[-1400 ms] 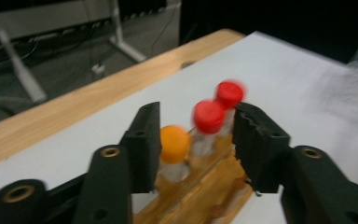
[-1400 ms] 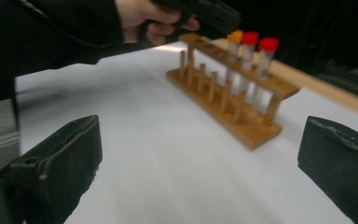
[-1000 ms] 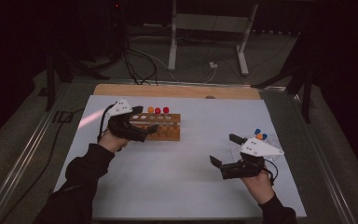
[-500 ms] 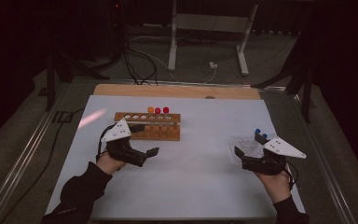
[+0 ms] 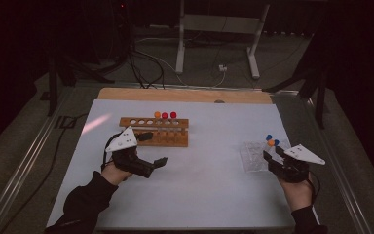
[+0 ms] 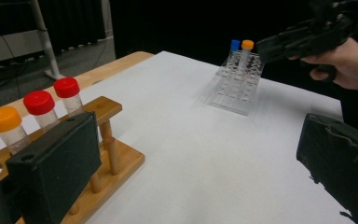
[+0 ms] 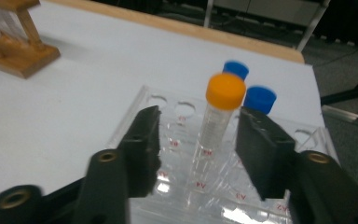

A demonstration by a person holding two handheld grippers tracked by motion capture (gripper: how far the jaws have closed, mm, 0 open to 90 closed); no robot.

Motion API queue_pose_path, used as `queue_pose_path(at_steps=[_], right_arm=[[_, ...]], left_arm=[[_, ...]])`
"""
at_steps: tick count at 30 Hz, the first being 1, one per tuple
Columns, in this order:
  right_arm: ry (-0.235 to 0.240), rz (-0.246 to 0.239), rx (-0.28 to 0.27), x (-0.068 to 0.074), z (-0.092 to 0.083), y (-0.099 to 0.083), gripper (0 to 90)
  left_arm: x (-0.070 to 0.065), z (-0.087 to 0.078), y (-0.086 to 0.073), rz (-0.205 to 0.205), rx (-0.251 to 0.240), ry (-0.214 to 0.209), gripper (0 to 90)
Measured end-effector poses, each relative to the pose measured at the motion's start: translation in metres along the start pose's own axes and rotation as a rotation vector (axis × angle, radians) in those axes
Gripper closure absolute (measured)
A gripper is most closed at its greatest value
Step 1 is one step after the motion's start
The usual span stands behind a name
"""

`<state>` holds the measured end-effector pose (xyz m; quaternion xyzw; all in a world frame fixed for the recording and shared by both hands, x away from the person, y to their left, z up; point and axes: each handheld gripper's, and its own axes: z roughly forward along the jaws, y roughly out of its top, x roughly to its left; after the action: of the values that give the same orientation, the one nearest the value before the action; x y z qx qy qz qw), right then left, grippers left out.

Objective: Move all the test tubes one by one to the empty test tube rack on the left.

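Straddling the orange-capped tube [image 7: 216, 122] at frame centre in the clear rack [image 7: 165, 135], the right gripper [image 7: 198, 140] has just been closing — pads not yet touching. Light, slick plastic: grip below the cap — left gripper [image 6: 191, 154] gapes empty

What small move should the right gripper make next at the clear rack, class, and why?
Probably close the right gripper the rest of the way onto the orange-capped tube. Its jaws have just been closing and now flank that tube, standing upright in the clear rack, with gaps left on both sides, so nothing is gripped yet.
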<state>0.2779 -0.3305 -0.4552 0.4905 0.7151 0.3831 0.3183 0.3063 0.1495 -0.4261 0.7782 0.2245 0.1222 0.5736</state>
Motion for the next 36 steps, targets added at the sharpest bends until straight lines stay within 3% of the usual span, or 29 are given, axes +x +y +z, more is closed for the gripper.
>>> queue_pose_path(at_steps=[5,23,30,36], right_arm=[[-0.003,0.032,0.018,-0.005,0.007,-0.002,57.0],[-0.014,0.072,0.051,-0.008,0.024,-0.001,72.3],[-0.006,0.069,0.043,-0.01,0.02,0.003,74.4],[-0.008,0.057,-0.013,-0.01,0.006,0.016,74.4]], left_arm=[[0.0,0.001,0.0,0.0,0.001,-0.008,0.5],[-0.001,0.001,0.0,-0.004,-0.001,-0.02,0.6],[0.0,0.0,0.001,-0.004,-0.001,-0.023,0.6],[-0.001,0.001,0.001,-0.001,0.003,-0.031,0.5]])
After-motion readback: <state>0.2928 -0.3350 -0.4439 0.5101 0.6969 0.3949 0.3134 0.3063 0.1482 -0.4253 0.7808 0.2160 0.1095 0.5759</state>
